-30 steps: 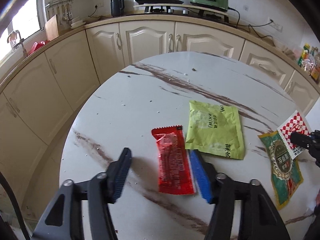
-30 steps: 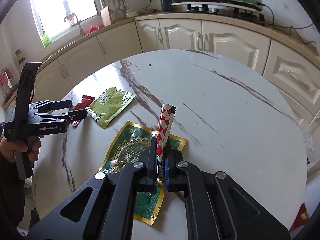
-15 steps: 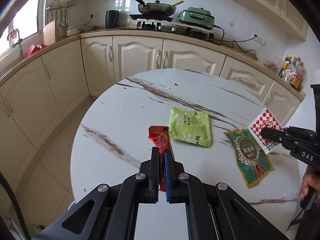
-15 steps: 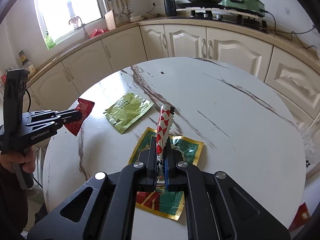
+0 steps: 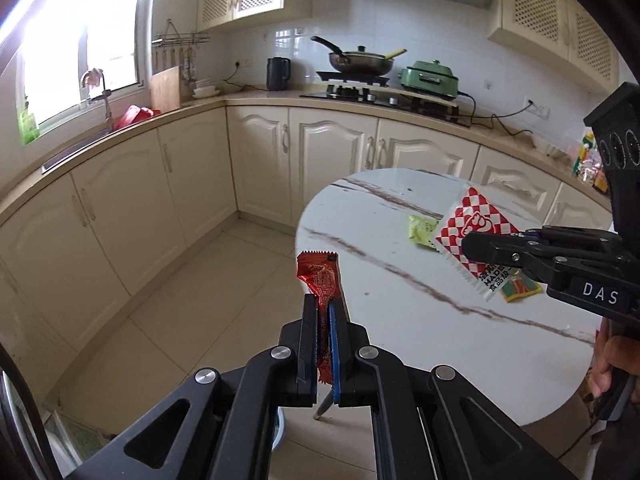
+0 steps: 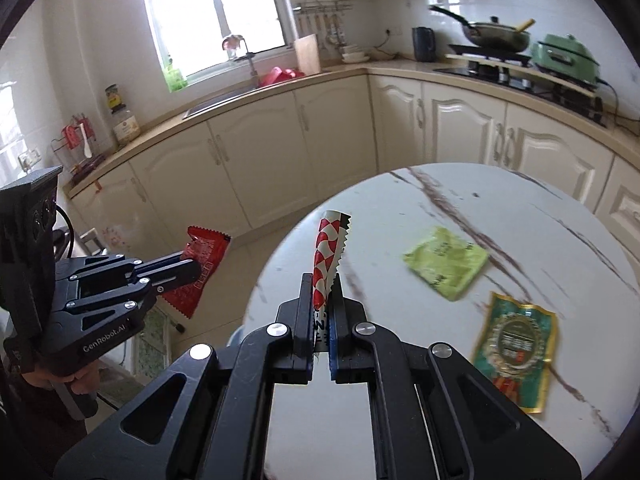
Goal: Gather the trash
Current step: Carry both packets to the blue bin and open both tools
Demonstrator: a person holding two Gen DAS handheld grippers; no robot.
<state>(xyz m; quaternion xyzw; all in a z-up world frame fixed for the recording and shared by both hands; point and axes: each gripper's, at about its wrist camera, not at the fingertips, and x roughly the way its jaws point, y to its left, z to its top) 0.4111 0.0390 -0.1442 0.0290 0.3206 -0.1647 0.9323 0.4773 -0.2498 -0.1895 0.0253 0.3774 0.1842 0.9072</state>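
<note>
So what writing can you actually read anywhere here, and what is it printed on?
"DAS": white letters on the right gripper body, cut off at the frame edge.
"GenRobot.AI": on the left gripper body.
"MADE": on the red-and-white checked wrapper, beside Chinese characters too small to read.
Red wrapper, light green packet, dark green and gold packet: all print too small or blurred to read.

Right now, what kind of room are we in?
A home kitchen, most likely: a pan sits on a gas stove, a sink tap stands under the window, and cream cabinets line the walls.
</note>
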